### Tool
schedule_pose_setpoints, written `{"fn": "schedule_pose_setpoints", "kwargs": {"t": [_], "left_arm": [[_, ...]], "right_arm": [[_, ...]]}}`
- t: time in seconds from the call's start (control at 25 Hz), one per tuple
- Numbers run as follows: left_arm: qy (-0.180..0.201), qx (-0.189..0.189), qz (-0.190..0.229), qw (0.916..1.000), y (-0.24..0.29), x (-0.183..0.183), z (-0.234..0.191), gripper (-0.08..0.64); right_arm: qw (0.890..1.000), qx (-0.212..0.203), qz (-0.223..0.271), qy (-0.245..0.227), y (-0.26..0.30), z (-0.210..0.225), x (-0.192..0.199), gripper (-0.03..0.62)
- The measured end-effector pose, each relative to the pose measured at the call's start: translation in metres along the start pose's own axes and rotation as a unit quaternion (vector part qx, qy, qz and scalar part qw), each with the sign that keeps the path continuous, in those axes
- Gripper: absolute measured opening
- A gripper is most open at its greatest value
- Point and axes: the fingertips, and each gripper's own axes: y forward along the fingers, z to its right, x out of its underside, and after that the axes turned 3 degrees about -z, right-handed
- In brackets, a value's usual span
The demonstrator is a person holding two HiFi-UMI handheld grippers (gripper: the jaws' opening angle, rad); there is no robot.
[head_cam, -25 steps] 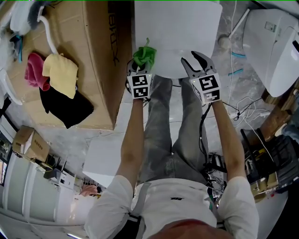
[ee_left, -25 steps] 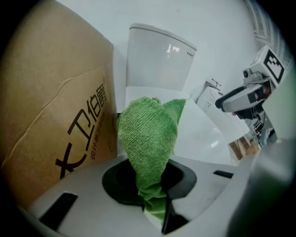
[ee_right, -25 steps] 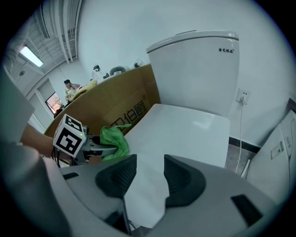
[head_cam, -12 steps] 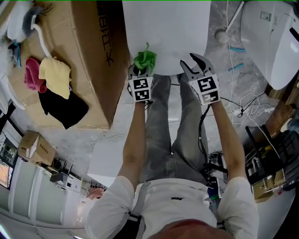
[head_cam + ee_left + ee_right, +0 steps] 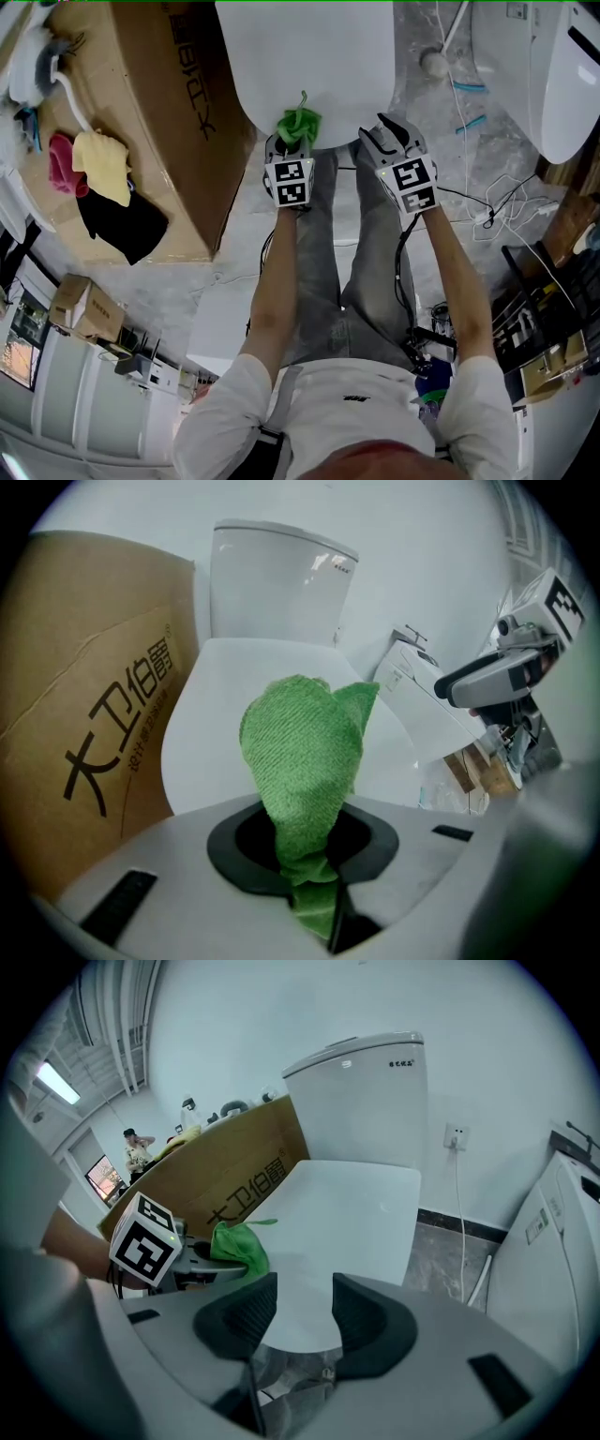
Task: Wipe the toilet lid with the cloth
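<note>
The white toilet lid (image 5: 309, 66) lies closed at the top middle of the head view, with the cistern (image 5: 277, 583) behind it. My left gripper (image 5: 292, 150) is shut on a green cloth (image 5: 299, 124), which sticks up over the lid's front edge. In the left gripper view the green cloth (image 5: 305, 761) rises from between the jaws in front of the lid (image 5: 234, 714). My right gripper (image 5: 386, 139) stands open and empty just right of it, at the lid's front rim. The right gripper view shows the lid (image 5: 347, 1213) ahead and the cloth (image 5: 238, 1247) to the left.
A large cardboard box (image 5: 159, 112) stands against the toilet's left, with pink, yellow and black cloths (image 5: 98, 178) on it. Cables (image 5: 487, 202) and a white appliance (image 5: 553, 75) lie to the right. The person's legs (image 5: 337, 272) stand just before the bowl.
Both grippers have shifted slightly rightward and forward in the head view; the cloth now sits nearer the lid's front middle. The left stays shut on the cloth, the right open.
</note>
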Motion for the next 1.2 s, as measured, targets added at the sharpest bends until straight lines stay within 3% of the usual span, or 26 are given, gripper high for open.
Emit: {"fn": "schedule_pose_setpoints", "kwargs": {"t": [0.36, 0.56, 0.92, 1.2], "left_arm": [[0.043, 0.058, -0.015, 0.9973, 0.011, -0.007, 0.061, 0.084], [0.079, 0.106, 0.013, 0.9911, -0.01, -0.045, 0.1, 0.084], [0.115, 0.115, 0.114, 0.9801, -0.137, -0.177, 0.119, 0.084], [0.157, 0.119, 0.197, 0.9602, -0.251, -0.268, 0.122, 0.084]], "right_arm": [[1.0, 0.01, 0.006, 0.024, -0.027, 0.009, 0.016, 0.187], [1.0, 0.02, 0.016, 0.018, -0.06, 0.012, 0.004, 0.187], [0.994, 0.054, 0.097, -0.003, -0.172, 0.003, -0.103, 0.187], [0.978, 0.097, 0.181, -0.02, -0.266, -0.01, -0.197, 0.187]]}}
